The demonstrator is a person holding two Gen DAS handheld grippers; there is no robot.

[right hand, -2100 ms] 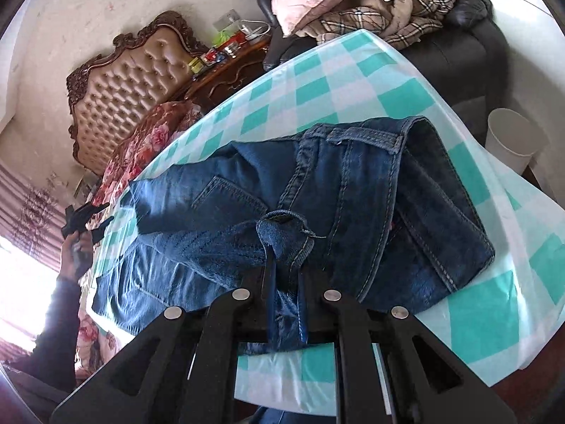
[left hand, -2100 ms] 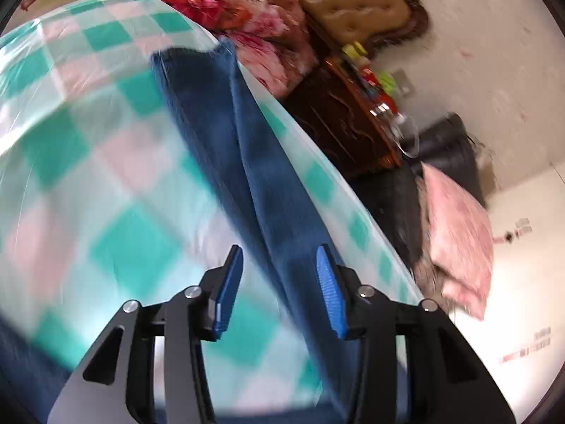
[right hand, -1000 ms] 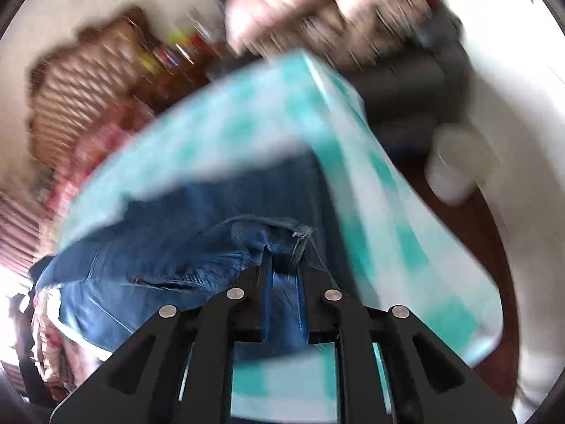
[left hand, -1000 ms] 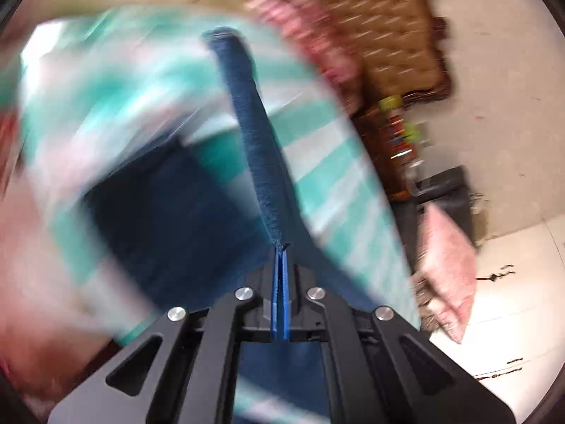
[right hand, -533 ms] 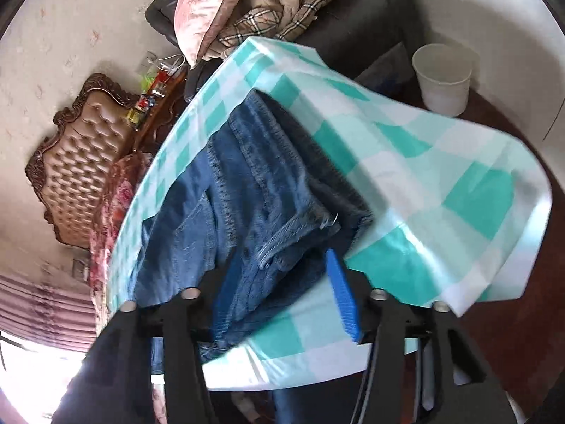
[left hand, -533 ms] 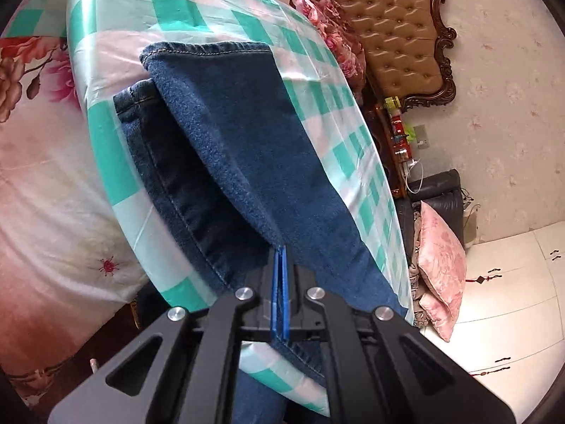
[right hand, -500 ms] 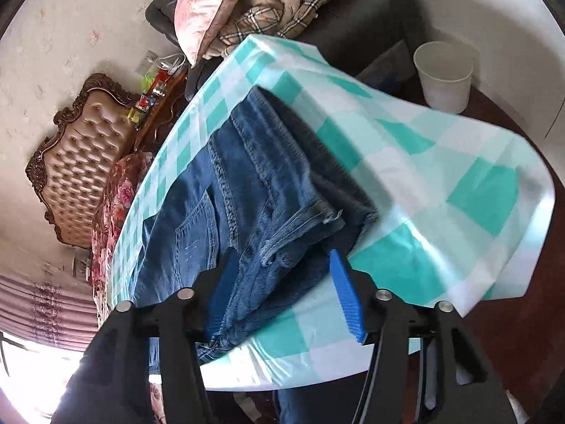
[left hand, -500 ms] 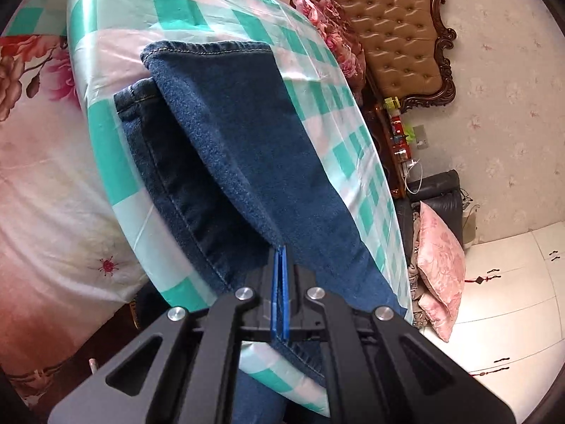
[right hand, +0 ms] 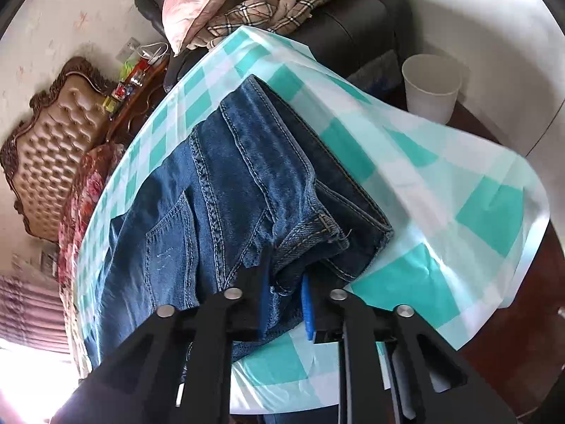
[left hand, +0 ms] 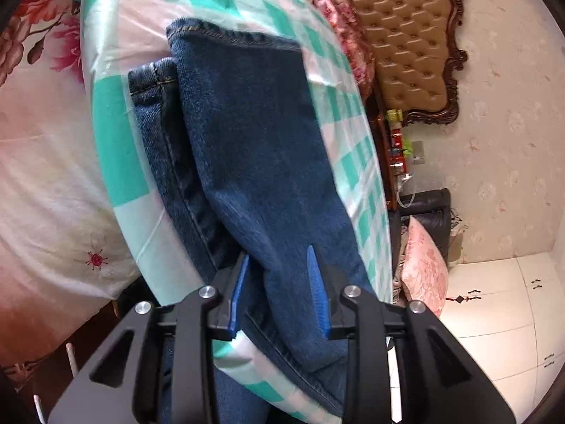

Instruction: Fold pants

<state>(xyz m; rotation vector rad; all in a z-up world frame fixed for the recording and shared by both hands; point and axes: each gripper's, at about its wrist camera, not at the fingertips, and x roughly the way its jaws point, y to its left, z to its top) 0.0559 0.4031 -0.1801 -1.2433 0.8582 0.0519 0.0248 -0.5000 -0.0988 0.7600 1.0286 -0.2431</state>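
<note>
Blue denim pants [right hand: 226, 205] lie folded lengthwise on a table with a teal and white checked cloth [right hand: 441, 190]. In the right wrist view the waistband end [right hand: 317, 226] sits near the table's near edge, and my right gripper [right hand: 284, 304] is open with denim between its blue pads. In the left wrist view the leg end [left hand: 254, 141] lies stacked, hems [left hand: 233, 39] at the far end. My left gripper [left hand: 277, 289] is open around the near fold of the leg.
A tufted headboard [left hand: 406, 35] and floral bedding [left hand: 42, 141] flank the table. A dark sofa with pillows and plaid blanket [right hand: 268, 3] stands behind. A white bin [right hand: 430, 88] sits on the floor to the right. A cluttered nightstand [right hand: 134, 81] stands by the headboard.
Both grippers carried the pants over into a fold and laid them down. The right opened half a second ago and has since narrowed; the left has just opened and let go of the leg.
</note>
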